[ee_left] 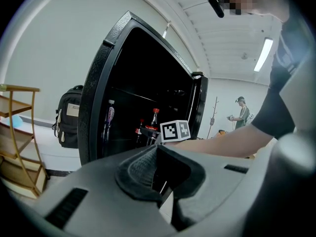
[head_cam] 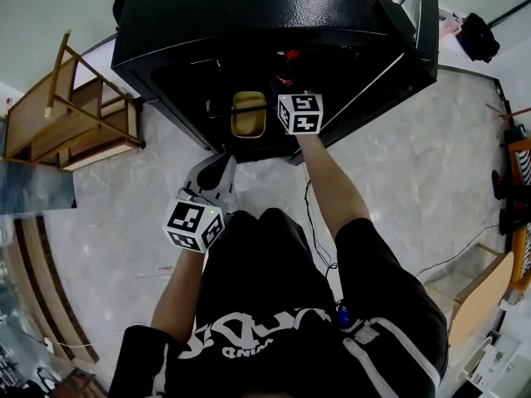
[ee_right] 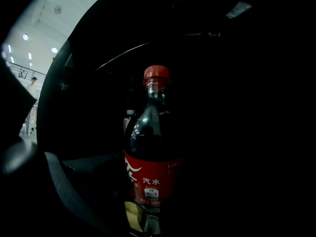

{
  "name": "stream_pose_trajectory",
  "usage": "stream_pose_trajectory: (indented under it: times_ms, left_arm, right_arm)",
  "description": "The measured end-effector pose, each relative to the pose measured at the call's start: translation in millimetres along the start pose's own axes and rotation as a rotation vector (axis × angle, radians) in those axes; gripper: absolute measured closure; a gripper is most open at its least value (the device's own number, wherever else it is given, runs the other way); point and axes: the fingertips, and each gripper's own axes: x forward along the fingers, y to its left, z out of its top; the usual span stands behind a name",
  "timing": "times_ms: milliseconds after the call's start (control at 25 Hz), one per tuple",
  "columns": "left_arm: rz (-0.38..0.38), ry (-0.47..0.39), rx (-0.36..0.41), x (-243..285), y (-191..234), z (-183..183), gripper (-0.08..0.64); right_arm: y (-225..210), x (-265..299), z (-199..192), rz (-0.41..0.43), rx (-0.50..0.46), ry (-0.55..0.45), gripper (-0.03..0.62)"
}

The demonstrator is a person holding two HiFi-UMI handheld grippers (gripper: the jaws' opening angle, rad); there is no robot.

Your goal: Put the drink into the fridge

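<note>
A black fridge (head_cam: 249, 15) stands with its door (head_cam: 421, 25) swung open to the right. My right gripper (head_cam: 290, 85) reaches into the dark interior and is shut on a cola bottle (ee_right: 153, 167) with a red cap and red label, held upright. From the left gripper view that bottle (ee_left: 154, 118) shows just above the right gripper's marker cube (ee_left: 174, 131). My left gripper (head_cam: 222, 162) hangs low in front of the fridge, outside it, with its jaws together and nothing between them (ee_left: 159, 174).
Inside the fridge stand a purple-labelled bottle (ee_left: 109, 120) and another small bottle (ee_left: 139, 130). A yellowish container (head_cam: 248, 113) lies at the fridge's lower front. A wooden shelf (head_cam: 75, 114) stands left, a black backpack (ee_left: 69, 115) beside the fridge, a cable (head_cam: 315, 222) on the floor.
</note>
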Motion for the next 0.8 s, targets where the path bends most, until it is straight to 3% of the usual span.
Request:
stream_pose_trajectory:
  times_ms: [280,800]
  left_arm:
    - [0.001,0.01,-0.007,2,0,-4,0.552]
    - [-0.017,0.02,-0.061,2,-14,1,0.552]
  right_arm:
    - [-1,2,0,0.009,0.009,-0.015,0.265]
    - [-1,-18,-3,-0.001,0.071,0.061,0.264]
